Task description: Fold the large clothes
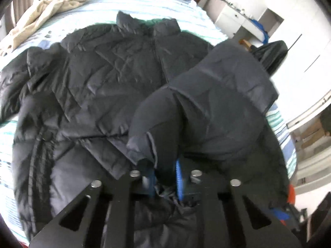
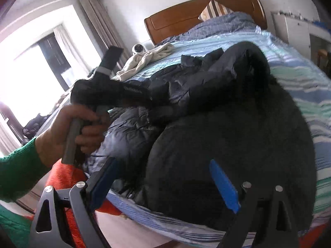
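Observation:
A dark quilted puffer jacket [image 1: 93, 78] lies front-up on the striped bed [image 1: 124, 4], collar toward the headboard. One sleeve [image 1: 206, 103] is folded up over the body. My left gripper [image 1: 165, 177] is shut on the sleeve's cuff, with dark fabric pinched between the blue pads [image 1: 179, 177]. In the right wrist view a hand [image 2: 70, 128] in a green sleeve holds that left gripper [image 2: 115, 95] over the jacket [image 2: 227, 134]. My right gripper [image 2: 163, 163] stands open at the bed's near edge. Its blue fingers [image 2: 223, 186] are spread wide over the jacket's bulk and grip nothing.
A cream towel [image 2: 144, 60] and a small white round device [image 2: 137, 48] lie near the wooden headboard [image 2: 196, 14]. A white cabinet [image 1: 233, 16] stands beside the bed. Orange fabric [image 2: 62, 177] hangs below the near bed edge. A bright window is at the left.

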A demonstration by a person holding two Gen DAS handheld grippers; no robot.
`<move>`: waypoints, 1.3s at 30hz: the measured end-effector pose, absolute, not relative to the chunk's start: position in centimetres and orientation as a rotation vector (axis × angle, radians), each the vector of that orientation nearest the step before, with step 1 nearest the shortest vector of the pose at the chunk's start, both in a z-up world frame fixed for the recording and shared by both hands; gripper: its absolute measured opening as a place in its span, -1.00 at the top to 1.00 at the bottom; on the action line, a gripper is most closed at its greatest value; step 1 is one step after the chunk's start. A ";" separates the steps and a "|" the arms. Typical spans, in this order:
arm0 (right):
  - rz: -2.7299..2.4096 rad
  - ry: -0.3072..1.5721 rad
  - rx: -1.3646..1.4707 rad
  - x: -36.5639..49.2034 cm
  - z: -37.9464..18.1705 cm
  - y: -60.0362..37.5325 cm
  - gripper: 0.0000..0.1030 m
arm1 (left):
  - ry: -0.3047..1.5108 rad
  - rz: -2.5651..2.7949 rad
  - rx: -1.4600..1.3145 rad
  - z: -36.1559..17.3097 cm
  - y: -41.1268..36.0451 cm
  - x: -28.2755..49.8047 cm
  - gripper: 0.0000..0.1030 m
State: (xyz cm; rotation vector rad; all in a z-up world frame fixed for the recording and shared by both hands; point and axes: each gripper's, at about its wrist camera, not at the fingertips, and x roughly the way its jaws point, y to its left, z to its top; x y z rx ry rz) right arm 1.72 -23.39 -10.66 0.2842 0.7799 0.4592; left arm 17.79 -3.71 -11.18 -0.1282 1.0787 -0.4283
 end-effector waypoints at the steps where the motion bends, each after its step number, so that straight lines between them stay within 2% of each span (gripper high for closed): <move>1: 0.461 0.779 0.285 1.8 -10.7 -23.3 -0.78 | 1.065 -0.423 -0.119 -10.7 -3.4 17.6 0.81; 7: 0.455 0.764 0.251 1.6 -10.5 -22.9 -0.78 | 1.005 -0.414 -0.074 -8.6 -2.0 18.9 0.82; 13: 0.409 0.721 0.294 1.8 -9.4 -25.2 -0.78 | 0.905 -0.323 -0.053 -7.2 0.7 23.9 0.82; 18: 0.282 0.745 0.307 5.0 -8.8 -29.5 -0.78 | 0.922 -0.165 -0.036 -10.4 3.9 28.5 0.82; 23: 0.126 0.787 0.301 11.9 -6.6 -34.9 -0.76 | 0.920 -0.115 -0.083 -12.5 6.6 30.1 0.81; 24: 0.115 0.801 0.297 14.3 -6.2 -35.8 -0.68 | 0.918 -0.111 -0.091 -12.8 6.8 30.1 0.81; 25: 0.109 0.810 0.288 15.9 -6.0 -36.1 -0.37 | 0.918 -0.109 -0.102 -13.2 6.9 30.3 0.81; 26: 0.097 0.824 0.269 18.6 -5.9 -36.5 -0.17 | 0.920 -0.112 -0.109 -13.6 7.1 30.3 0.81; 27: 0.088 0.830 0.258 20.2 -5.9 -36.5 0.15 | 0.919 -0.113 -0.108 -13.8 7.0 30.3 0.80; 28: 0.083 0.849 0.255 22.5 -6.3 -36.7 0.24 | 0.916 -0.114 -0.101 -14.1 6.9 30.1 0.79; 33: 0.101 0.923 0.348 30.6 -12.2 -37.1 0.24 | 0.923 -0.124 -0.128 -16.1 7.3 29.8 0.73; 36: 0.094 1.116 0.349 32.7 -18.9 -36.3 0.29 | 0.926 -0.132 -0.161 -17.2 7.7 29.8 0.66; 39: 0.092 1.138 0.362 33.0 -19.0 -36.5 0.29 | 0.923 -0.133 -0.152 -17.7 7.5 29.9 0.65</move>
